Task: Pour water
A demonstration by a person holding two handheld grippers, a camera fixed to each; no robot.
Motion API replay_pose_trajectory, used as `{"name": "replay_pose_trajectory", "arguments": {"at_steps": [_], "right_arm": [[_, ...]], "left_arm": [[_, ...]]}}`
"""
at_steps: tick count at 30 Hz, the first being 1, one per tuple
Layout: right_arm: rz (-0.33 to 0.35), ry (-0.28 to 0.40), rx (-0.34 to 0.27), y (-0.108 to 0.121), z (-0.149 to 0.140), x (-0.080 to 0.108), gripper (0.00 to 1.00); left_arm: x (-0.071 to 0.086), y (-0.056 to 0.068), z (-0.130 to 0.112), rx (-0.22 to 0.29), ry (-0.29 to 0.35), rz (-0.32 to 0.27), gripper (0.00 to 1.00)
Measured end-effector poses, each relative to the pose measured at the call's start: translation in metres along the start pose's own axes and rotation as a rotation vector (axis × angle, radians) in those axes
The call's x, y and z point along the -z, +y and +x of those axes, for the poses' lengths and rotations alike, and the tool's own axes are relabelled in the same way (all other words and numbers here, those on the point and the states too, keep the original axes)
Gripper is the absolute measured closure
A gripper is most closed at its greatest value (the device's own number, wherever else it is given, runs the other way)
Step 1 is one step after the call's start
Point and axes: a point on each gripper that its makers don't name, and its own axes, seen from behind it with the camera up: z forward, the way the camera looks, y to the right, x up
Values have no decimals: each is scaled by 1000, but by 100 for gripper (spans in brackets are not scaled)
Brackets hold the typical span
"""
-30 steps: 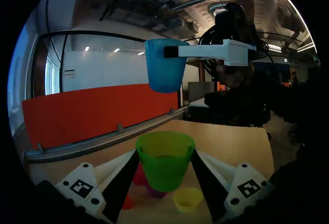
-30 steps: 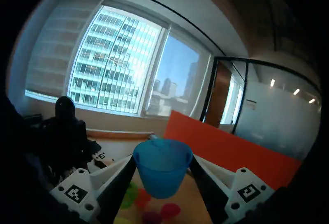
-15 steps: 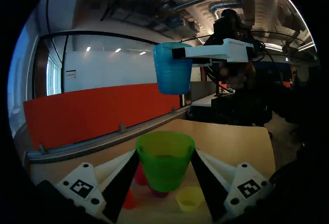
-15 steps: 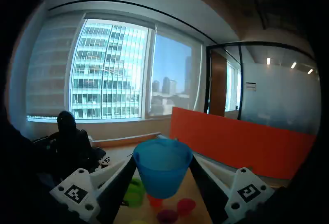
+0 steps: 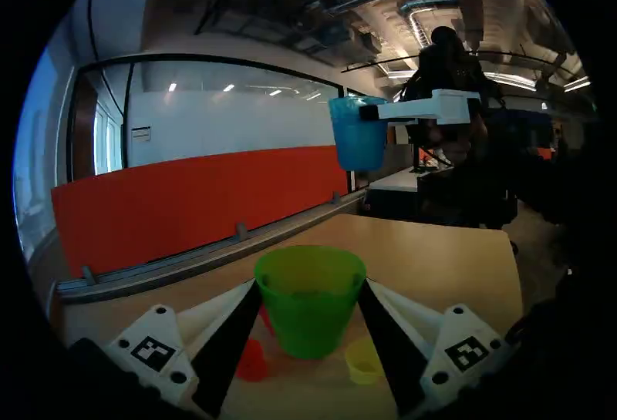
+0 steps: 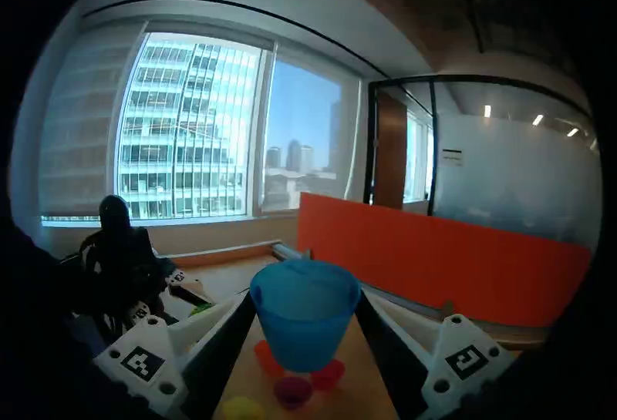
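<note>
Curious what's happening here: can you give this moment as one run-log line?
left gripper: shut on green cup | right gripper: shut on blue cup, upright | red cup, yellow cup on table

In the right gripper view, strong daylight pours in through the big glass window (image 6: 193,127), which looks very bright and washed out. The blue plastic cup (image 6: 305,312) glows a little. The left gripper view is dimmer, lit by long ceiling lights (image 5: 509,78). The green plastic cup (image 5: 310,300) looks sharp. Straight lines bend near the round edges.
</note>
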Motion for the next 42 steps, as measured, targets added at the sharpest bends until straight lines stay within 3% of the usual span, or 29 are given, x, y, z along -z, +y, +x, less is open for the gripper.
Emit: {"name": "replay_pose_trajectory", "arguments": {"at_steps": [9, 18, 42], "right_arm": [[-41, -25, -3, 20, -20, 14, 9], [-55, -60, -10, 28, -46, 17, 9], [-20, -238, -28, 28, -130, 17, 8]], "left_arm": [[6, -7, -12, 2, -36, 9, 15], [3, -7, -28, -15, -89, 5, 15], [-5, -4, -78, -51, -254, -40, 15]]}}
